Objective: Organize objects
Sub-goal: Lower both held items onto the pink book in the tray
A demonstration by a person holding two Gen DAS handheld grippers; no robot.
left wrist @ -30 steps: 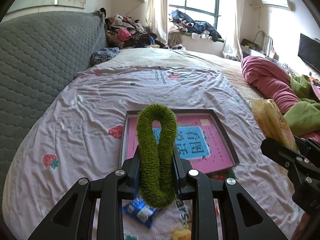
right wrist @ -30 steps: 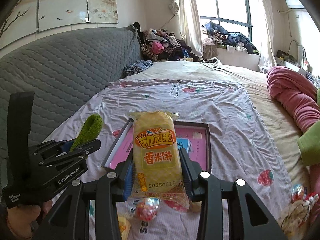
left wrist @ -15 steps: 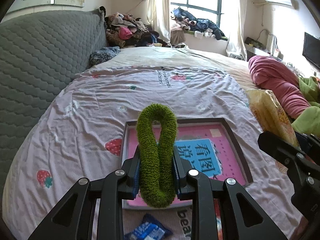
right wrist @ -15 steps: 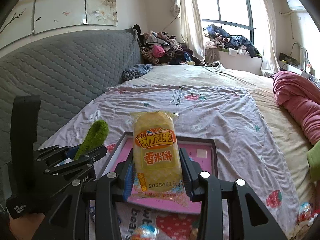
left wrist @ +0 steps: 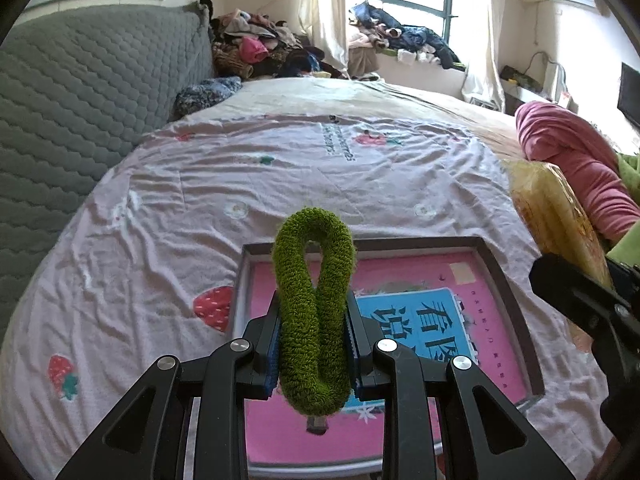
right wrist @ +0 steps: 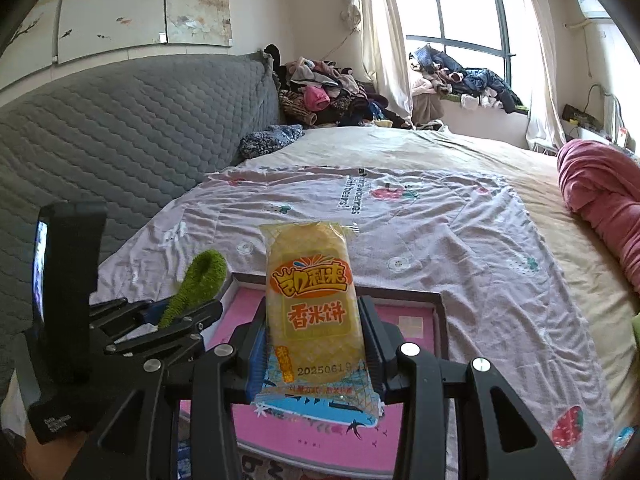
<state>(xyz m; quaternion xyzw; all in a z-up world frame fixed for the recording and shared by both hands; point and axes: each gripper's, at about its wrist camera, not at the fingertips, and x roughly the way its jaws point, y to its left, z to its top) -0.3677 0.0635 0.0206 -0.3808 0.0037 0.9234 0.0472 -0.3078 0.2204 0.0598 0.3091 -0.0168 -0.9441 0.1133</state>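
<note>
At the far left a grey quilted headboard (right wrist: 120, 128) runs along the bed's edge; a pale sheet printed with strawberries (left wrist: 168, 208) spreads out from it, rumpled and bare across its whole middle and far stretch, so there is open room beyond the box on three sides.

The left gripper (left wrist: 313, 336) is clenched on a green fuzzy loop (left wrist: 312, 280); its pads squeeze the lower part of the loop while the rounded top stands upright above the fingers; in the right wrist view the same loop (right wrist: 198, 280) pokes up from the left gripper (right wrist: 176, 316) at the lower left, over the box's left rim.

Beneath both grippers lies a shallow box (left wrist: 508, 280) with a dark rim; its floor is pink with a blue panel bearing Chinese characters; nothing loose can be seen resting inside it, though the grippers hide part of the floor.

The right gripper (right wrist: 316, 340) is closed on a yellow rice cracker packet (right wrist: 312, 300), held upright by its sides above the box's near half; from the left wrist view the packet (left wrist: 556, 216) shows past the box's right rim.

At the right edge a pink blanket (right wrist: 600, 192) lies bunched along the bed, narrowing the free space there; piled clothes (right wrist: 320, 92) crowd the far corner beneath the window (right wrist: 460, 8).
</note>
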